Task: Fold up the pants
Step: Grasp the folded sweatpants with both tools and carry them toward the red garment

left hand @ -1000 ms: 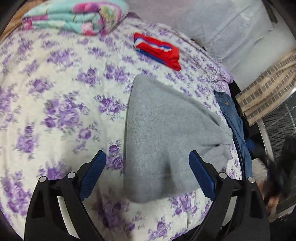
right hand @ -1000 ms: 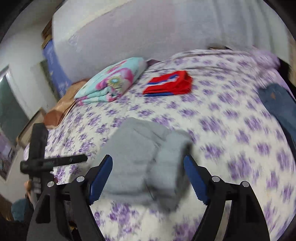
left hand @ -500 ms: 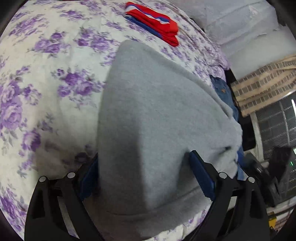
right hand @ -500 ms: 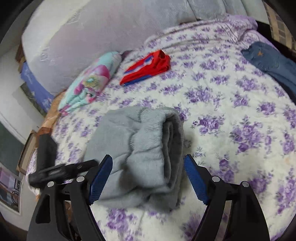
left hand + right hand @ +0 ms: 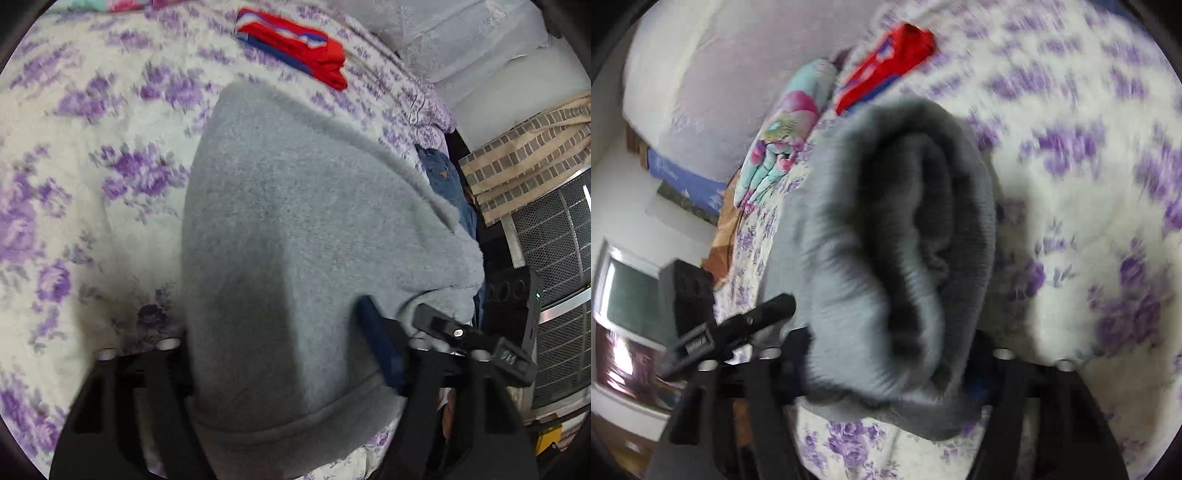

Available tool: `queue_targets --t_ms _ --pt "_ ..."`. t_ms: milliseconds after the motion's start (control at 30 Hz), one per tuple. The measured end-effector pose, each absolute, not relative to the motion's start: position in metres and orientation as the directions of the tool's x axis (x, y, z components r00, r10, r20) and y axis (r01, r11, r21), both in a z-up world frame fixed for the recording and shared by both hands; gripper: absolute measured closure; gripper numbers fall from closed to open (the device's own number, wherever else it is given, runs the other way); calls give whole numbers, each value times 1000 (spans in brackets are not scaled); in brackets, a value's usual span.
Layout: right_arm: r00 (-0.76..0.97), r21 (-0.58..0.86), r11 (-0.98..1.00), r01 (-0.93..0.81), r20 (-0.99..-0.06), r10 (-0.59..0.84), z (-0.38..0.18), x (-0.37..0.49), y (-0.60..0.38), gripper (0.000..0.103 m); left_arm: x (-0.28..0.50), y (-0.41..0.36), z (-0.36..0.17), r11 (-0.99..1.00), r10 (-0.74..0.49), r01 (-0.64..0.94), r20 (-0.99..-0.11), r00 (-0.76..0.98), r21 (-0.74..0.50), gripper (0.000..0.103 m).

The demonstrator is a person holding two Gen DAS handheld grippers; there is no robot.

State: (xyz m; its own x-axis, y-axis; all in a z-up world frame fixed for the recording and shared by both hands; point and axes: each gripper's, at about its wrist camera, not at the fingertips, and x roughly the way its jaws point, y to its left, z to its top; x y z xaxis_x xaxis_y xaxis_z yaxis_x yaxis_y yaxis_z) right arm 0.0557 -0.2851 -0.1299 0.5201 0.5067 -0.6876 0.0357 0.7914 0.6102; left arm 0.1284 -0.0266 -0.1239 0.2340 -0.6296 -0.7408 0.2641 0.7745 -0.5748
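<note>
The folded grey sweatpants (image 5: 295,236) lie on the flowered bedspread (image 5: 74,155). My left gripper (image 5: 280,354) straddles their near edge, its jaws drawn in against the cloth; one blue pad (image 5: 380,347) presses the right side, the other pad is hidden under fabric. In the right wrist view the thick folded end of the pants (image 5: 894,236) fills the space between the jaws of my right gripper (image 5: 886,365), which grips it. The other gripper (image 5: 713,332) shows at the left there.
A folded red garment (image 5: 295,40) lies further up the bed, also in the right wrist view (image 5: 886,59). A rolled flowery blanket (image 5: 783,136) lies near the headboard. Blue jeans (image 5: 443,177) hang at the bed's right edge, beside a metal grille (image 5: 554,236).
Both grippers moved in from above the pants onto their two ends. Their jaws went from wide open to closed in on the grey cloth.
</note>
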Motion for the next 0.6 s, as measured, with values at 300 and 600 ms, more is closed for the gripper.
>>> queue_targets --t_ms 300,600 --pt "600 425 899 -104 -694 398 -63 59 -265 48 137 -39 -66 819 -566 321 -760 320 -475 61" --pt "676 342 928 -151 -649 349 5 268 -294 48 343 -79 3 876 -480 278 -771 418 -395 61"
